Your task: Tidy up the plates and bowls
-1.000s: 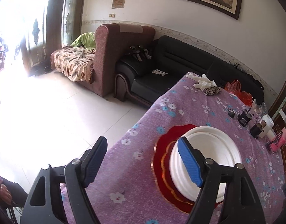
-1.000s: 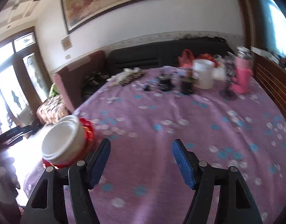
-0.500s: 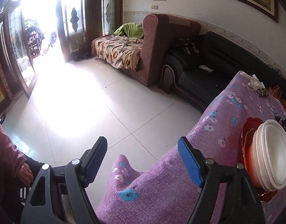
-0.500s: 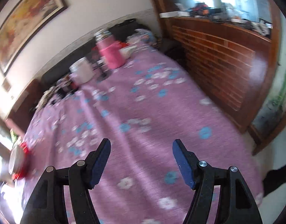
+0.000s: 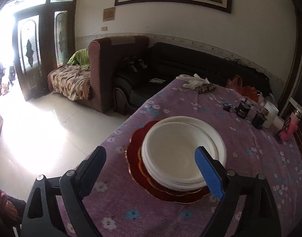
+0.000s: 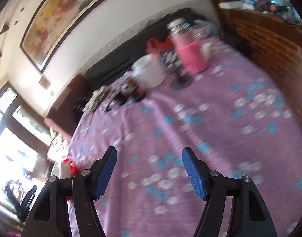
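Observation:
A stack of white bowls and plates (image 5: 176, 154) sits on a red scalloped plate (image 5: 137, 152) near the table's left edge. My left gripper (image 5: 152, 167) is open and empty, hovering just before the stack, with its right finger over the bowl's near rim. My right gripper (image 6: 149, 169) is open and empty above the purple flowered tablecloth (image 6: 210, 122). The right wrist view is blurred; the stack (image 6: 59, 169) shows only as a white and red sliver at its far left.
Small dark jars (image 5: 242, 109), a white cup (image 5: 271, 114) and a pink bottle (image 5: 289, 126) stand at the table's far right. White gloves and a patterned pouch (image 5: 200, 85) lie at the far edge. Sofas stand beyond the table. A wooden sideboard (image 6: 269, 39) flanks it.
My left gripper swung away to the floor and doorway, then back over the stack. My right gripper swept right across the table, then partly back left. Both stayed open.

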